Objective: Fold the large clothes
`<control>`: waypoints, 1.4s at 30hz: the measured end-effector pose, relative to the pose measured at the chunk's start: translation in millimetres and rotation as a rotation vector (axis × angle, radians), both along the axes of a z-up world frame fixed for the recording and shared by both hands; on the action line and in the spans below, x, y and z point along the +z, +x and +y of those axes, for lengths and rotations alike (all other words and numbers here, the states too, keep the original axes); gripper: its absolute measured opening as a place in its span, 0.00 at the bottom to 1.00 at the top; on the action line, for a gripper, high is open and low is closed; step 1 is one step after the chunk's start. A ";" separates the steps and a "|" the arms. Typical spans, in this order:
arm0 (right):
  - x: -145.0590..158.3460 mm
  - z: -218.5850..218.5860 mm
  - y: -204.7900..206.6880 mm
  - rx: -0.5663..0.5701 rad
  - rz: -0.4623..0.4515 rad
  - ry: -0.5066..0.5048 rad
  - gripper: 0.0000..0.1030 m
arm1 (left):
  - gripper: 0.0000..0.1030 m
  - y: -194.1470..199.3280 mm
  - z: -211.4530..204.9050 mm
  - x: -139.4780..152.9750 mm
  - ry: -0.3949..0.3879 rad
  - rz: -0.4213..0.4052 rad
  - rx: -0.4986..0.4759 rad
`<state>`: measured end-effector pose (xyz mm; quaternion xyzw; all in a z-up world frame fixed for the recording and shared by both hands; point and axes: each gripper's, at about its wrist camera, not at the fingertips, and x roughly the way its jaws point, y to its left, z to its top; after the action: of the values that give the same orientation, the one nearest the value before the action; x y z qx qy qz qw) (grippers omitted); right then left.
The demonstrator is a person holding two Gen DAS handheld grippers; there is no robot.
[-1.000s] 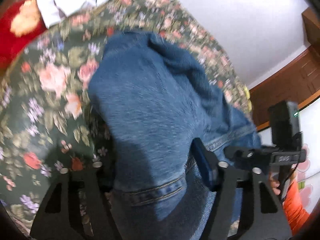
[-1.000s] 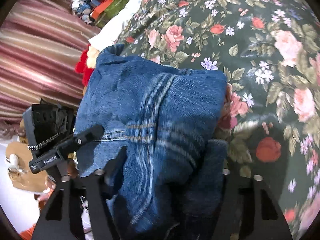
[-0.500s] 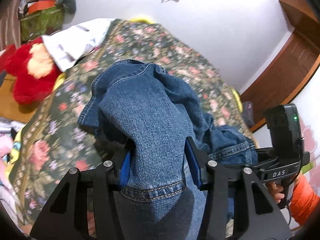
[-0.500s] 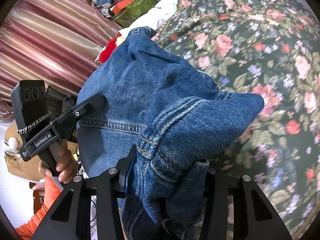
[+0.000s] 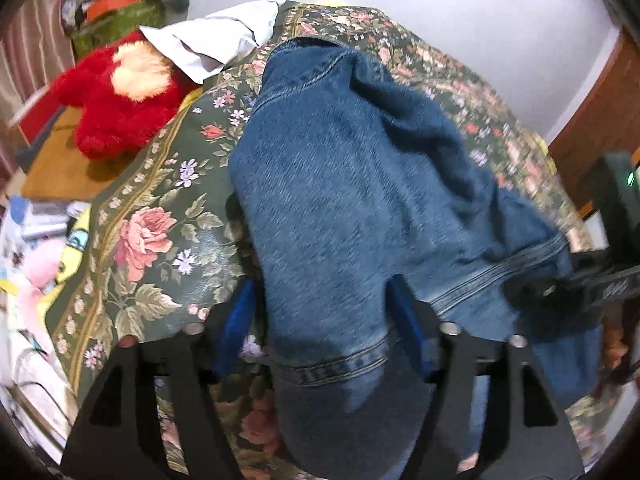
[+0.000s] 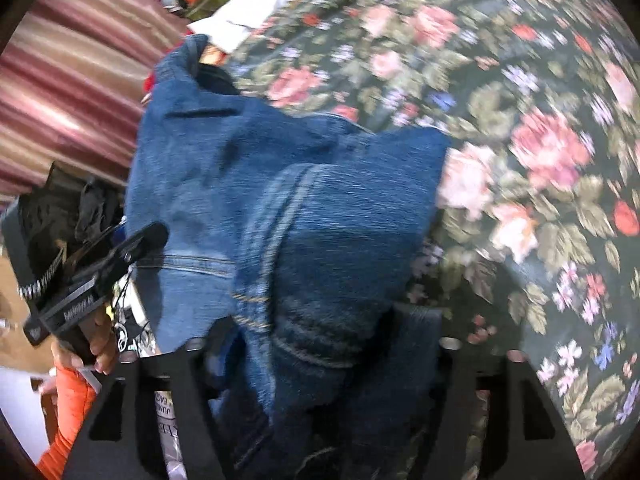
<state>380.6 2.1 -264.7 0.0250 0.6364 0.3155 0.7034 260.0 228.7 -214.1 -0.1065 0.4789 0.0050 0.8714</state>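
Gripping denim garment [image 5: 344, 184] — both tongs clamped, over floral bedspread [image 5: 160, 240].

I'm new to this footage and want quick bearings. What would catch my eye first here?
The blue denim jacket fills the middle of both views, bunched over a dark floral bedspread. Its hems are clamped in the left gripper and the right gripper. A red plush toy lies beside the bed at upper left of the left wrist view.
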 end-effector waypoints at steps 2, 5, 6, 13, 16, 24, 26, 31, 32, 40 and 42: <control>2.2 -7.3 -3.3 -0.015 0.006 0.000 0.73 | 0.72 -0.9 0.8 -4.2 -0.010 0.010 0.000; 14.1 -13.6 -13.0 -0.014 -0.027 -0.022 0.74 | 0.71 -6.6 3.5 2.6 -0.031 0.018 0.012; 19.7 -14.0 -17.0 -0.006 -0.054 -0.039 0.74 | 0.71 -9.6 2.8 6.3 -0.010 0.012 0.011; 80.2 -14.0 -56.8 0.052 -0.396 -0.156 0.74 | 0.71 -40.6 -16.7 36.4 0.169 -0.065 -0.003; 92.9 -9.5 -73.3 0.099 -0.497 -0.191 0.85 | 0.72 -49.5 -29.1 29.9 0.235 -0.063 -0.030; 41.3 -15.7 -90.0 0.125 -0.426 -0.273 0.93 | 0.90 -71.4 -12.0 -4.3 0.109 0.008 0.089; 37.6 -30.1 -86.5 0.078 -0.365 -0.214 0.94 | 0.90 -81.3 -2.3 -9.6 0.052 0.032 0.120; 46.8 -47.3 -74.9 0.035 -0.262 -0.151 0.94 | 0.90 -89.9 15.0 0.1 0.048 0.051 0.183; 52.9 -48.6 -73.2 0.033 -0.272 -0.136 0.94 | 0.90 -89.8 17.8 5.5 0.051 0.037 0.194; 84.3 -25.3 -40.2 0.001 -0.364 -0.072 0.94 | 0.90 -32.7 21.9 58.8 0.084 -0.079 0.191; 86.9 -10.1 -29.3 0.019 -0.390 -0.064 0.94 | 0.90 -13.5 16.0 65.9 0.100 -0.100 0.175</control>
<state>351.3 -8.0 -177.8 -0.0648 0.4978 0.3006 0.8109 246.5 244.7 -148.2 -0.1045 0.4228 0.0997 0.8947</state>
